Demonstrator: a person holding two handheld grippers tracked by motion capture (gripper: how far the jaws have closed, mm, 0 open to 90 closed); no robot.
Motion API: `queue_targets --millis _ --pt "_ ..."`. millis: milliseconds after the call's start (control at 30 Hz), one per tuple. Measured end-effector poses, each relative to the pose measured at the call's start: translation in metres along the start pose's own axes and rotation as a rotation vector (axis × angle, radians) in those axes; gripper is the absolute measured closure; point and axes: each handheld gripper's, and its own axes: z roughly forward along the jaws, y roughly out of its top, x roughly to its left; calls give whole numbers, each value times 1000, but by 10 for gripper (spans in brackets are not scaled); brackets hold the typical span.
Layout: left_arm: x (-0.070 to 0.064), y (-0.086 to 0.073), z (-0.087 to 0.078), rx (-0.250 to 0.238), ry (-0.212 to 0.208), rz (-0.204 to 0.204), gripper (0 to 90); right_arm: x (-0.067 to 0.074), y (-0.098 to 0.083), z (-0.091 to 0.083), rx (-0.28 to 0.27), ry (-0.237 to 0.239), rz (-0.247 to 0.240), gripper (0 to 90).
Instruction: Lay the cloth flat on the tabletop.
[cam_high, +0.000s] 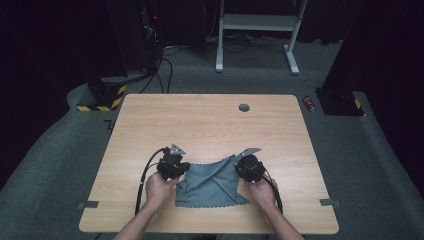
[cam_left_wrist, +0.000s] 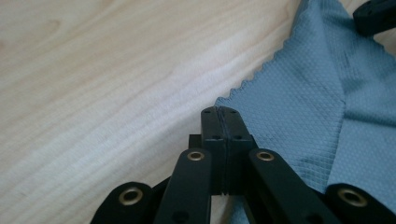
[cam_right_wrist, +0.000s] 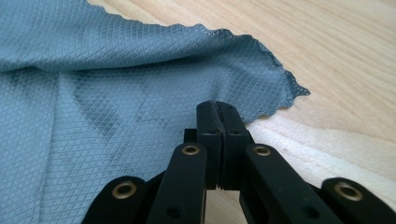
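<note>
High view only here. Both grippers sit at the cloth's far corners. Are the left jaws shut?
Observer: Yes. The left gripper has its jaws pressed together at the zigzag edge of the cloth, right by a corner.
Operator: Right one?
Observer: The right gripper is shut too, just inside its corner. The fabric seems pinched.
Operator: Cloth lying flat there?
Observer: No. In the right gripper view, creases run toward the jaws and that corner curls up off the table.
Operator: Fabric type?
Observer: Fine diamond weave, which looks like microfibre.
</note>
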Motion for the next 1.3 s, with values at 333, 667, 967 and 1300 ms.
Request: queue_targets --millis 333,667,967,1300 --pt "14 8 -6 -16 42 -2 898 -8 6 -9 -26 -13 6 890" --pt "33 10 7 4 135 -15 898 -13 15 -11 -29 -31 12 889" --pt "39 25 20 10 226 19 895 -16 24 -8 -29 -61 12 888" --pt "34 20 22 4 238 -7 635 -16 26 4 4 -66 26 828"
